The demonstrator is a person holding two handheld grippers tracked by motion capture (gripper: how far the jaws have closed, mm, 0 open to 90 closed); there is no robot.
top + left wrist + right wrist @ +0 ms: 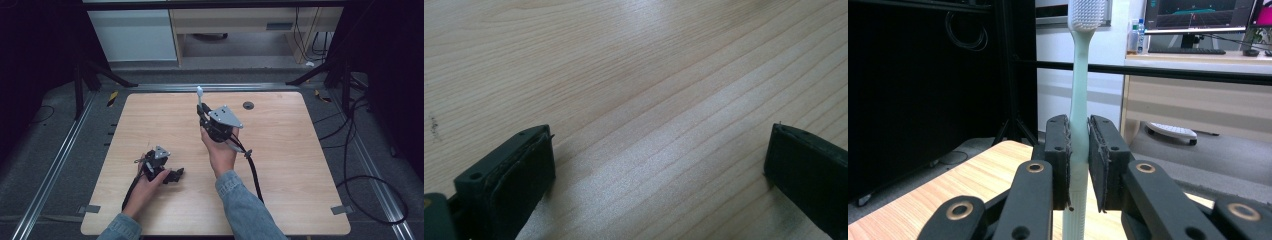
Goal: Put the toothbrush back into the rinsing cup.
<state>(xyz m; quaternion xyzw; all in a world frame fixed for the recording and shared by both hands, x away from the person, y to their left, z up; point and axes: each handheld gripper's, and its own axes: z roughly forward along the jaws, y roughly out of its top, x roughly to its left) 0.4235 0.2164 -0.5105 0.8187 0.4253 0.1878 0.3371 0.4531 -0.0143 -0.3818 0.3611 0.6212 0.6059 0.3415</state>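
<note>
Wooden worktop (280,190), w/ both hands over it. Right hand (220,152) near the middle, holding the right gripper (1078,165) raised & pointing away from the person; jaws clamped tight on a pale green toothbrush (1079,100), upright, bristle head on top. Left hand (145,187) at the near-left edge w/ the left gripper (659,165) low over bare wood, jaws spread wide, nothing btwn them.
</note>
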